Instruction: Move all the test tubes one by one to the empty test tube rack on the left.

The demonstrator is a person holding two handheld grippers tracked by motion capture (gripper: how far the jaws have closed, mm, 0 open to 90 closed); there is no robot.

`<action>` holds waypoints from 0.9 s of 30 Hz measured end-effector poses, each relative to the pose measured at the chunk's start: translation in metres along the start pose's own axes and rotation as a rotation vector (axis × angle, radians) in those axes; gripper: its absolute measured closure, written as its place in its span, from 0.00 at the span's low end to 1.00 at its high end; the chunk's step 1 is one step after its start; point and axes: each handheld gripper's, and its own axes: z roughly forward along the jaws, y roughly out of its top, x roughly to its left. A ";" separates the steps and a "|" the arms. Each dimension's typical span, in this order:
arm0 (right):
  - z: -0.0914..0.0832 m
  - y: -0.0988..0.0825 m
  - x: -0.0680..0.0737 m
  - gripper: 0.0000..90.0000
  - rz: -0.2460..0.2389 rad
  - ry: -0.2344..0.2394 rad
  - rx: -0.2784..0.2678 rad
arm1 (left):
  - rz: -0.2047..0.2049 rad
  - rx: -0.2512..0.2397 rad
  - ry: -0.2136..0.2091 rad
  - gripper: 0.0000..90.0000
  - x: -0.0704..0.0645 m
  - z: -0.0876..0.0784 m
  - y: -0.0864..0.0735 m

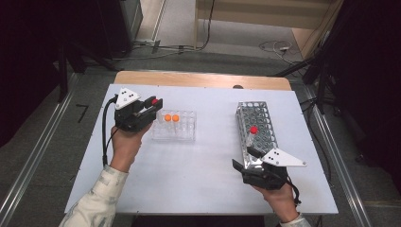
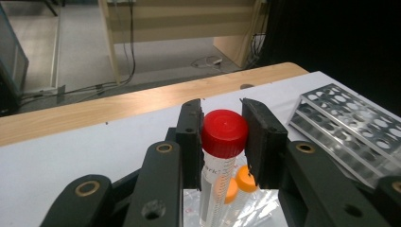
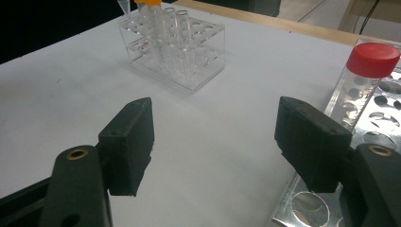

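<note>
White counter [image 1: 198, 179]: left gripper [image 1: 150, 107] clamps a red-capped tube [image 2: 224, 137] above the clear rack [image 1: 174, 127], apparently for seating next; right gripper [image 1: 248, 163] hangs open.

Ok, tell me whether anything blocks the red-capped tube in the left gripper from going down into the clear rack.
Partly: two orange-capped tubes already stand in the clear rack below the held red-capped tube; its other holes look open.

hidden: red-capped tube [image 2: 221, 156] base — behind jaws | cut off: orange-capped tubes [image 3: 147, 4] — top edge
</note>
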 end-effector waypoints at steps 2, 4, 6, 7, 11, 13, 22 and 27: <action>0.000 0.000 -0.001 0.31 -0.003 -0.006 0.000 | -0.002 0.004 0.008 0.78 0.001 0.004 -0.001; -0.001 0.000 -0.001 0.31 0.001 -0.005 -0.001 | 0.001 0.003 0.013 0.78 0.002 0.006 -0.002; -0.001 0.000 -0.002 0.31 0.006 -0.006 -0.001 | 0.009 0.001 0.022 0.78 0.001 0.008 -0.003; -0.001 -0.001 -0.002 0.31 0.005 -0.007 -0.001 | 0.015 -0.003 0.027 0.78 0.001 0.009 -0.004; -0.001 0.000 -0.003 0.31 0.002 -0.012 -0.002 | 0.015 0.004 0.034 0.78 0.002 0.014 -0.010; -0.001 0.000 -0.003 0.31 -0.001 -0.015 -0.004 | 0.011 0.006 0.032 0.78 0.002 0.017 -0.013; -0.001 -0.001 -0.004 0.31 0.002 -0.018 0.002 | 0.001 0.034 0.034 0.78 0.005 0.028 -0.030; 0.000 -0.002 -0.004 0.31 0.000 -0.019 0.007 | 0.000 0.048 0.029 0.78 0.005 0.031 -0.037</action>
